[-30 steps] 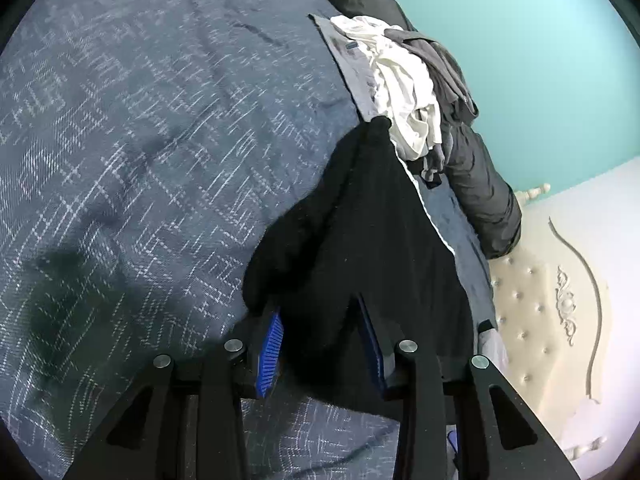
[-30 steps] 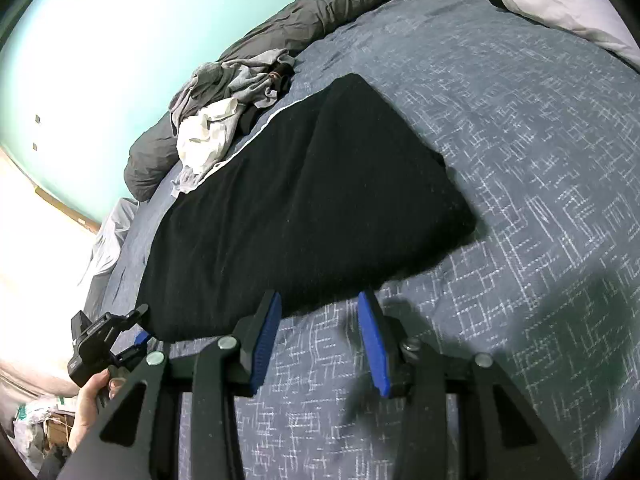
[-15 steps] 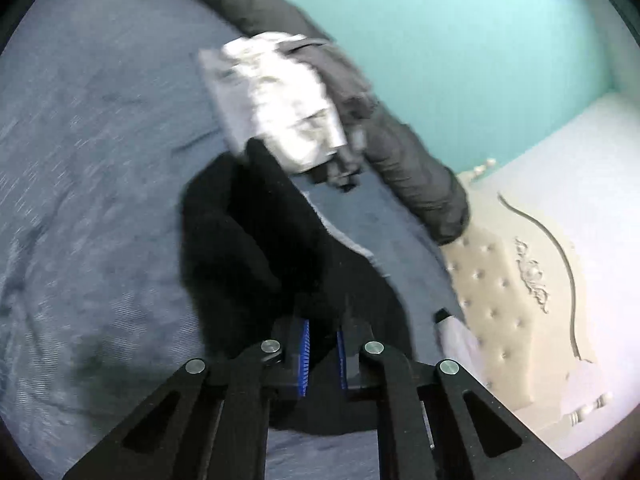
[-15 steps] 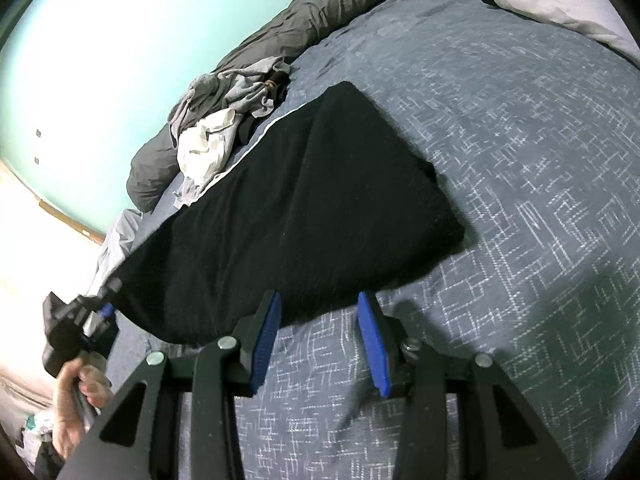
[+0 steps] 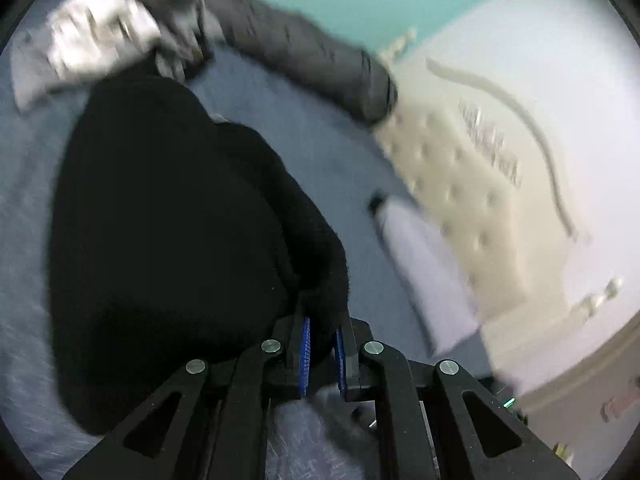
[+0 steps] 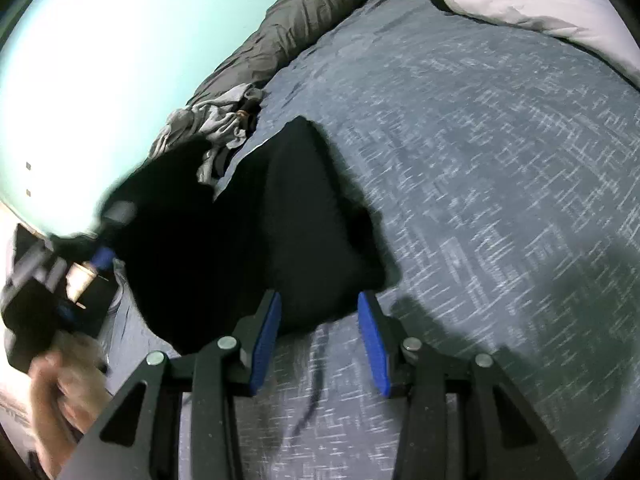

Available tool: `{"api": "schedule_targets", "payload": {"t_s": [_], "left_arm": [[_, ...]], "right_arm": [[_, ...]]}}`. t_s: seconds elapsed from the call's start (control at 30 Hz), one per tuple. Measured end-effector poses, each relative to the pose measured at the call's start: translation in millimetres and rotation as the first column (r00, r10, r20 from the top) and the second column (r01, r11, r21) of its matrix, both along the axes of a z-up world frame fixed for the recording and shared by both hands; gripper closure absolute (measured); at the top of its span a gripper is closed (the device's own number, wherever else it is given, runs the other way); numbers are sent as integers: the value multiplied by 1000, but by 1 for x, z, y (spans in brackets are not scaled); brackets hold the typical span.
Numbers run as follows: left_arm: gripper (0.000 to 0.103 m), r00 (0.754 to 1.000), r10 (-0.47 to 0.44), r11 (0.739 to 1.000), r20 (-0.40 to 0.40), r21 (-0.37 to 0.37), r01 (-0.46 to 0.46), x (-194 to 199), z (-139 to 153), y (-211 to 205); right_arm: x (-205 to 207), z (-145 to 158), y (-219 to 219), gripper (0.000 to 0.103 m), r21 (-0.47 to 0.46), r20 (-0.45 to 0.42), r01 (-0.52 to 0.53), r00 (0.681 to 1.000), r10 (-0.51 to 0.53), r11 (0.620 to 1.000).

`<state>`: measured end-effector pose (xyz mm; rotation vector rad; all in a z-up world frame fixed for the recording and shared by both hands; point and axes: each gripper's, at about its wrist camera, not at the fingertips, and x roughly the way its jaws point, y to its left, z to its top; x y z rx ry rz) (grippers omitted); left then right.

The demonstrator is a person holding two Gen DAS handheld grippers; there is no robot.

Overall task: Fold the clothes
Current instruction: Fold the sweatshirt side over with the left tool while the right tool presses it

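A black garment lies on the blue-grey patterned bed cover. My left gripper is shut on one edge of it, and the cloth bunches up between the blue pads. In the right wrist view that held end is lifted off the bed and drapes back toward the rest of the black garment. The left gripper shows there at the far left, with a person's hand on its handle. My right gripper is open, its fingers either side of the garment's near edge without pressing it.
A pile of white and grey clothes lies beyond the garment, and is also in the right wrist view as a clothes pile. A rolled dark grey duvet runs along the teal wall. A pale pillow and a tufted cream headboard stand at the bed's head.
My left gripper has shut on the garment's edge, lifted it and swung it across, so that end has come off the bed. The right gripper has edged closer to the near edge.
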<state>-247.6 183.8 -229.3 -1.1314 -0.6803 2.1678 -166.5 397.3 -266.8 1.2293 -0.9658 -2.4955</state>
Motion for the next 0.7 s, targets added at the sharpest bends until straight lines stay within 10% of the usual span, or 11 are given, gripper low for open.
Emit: {"api": "schedule_targets", "payload": {"t_s": [0.2,0.37,0.7], "left_arm": [[89,995,-24,998,92,-62,30,2,-30,11],[52,1000,-20,996,16,-83,21,22,3,-19],[49,989,134,973,65,-196,-119,30,-9,-98]], "right_arm": [[-2,-4,13,62,-51,-2,12,1000,-12,999],[-4,5,16,62,-120,-64,5,998,-12,993],[-14,20,-1,49,-161,-147,-64,988,40,985]]}}
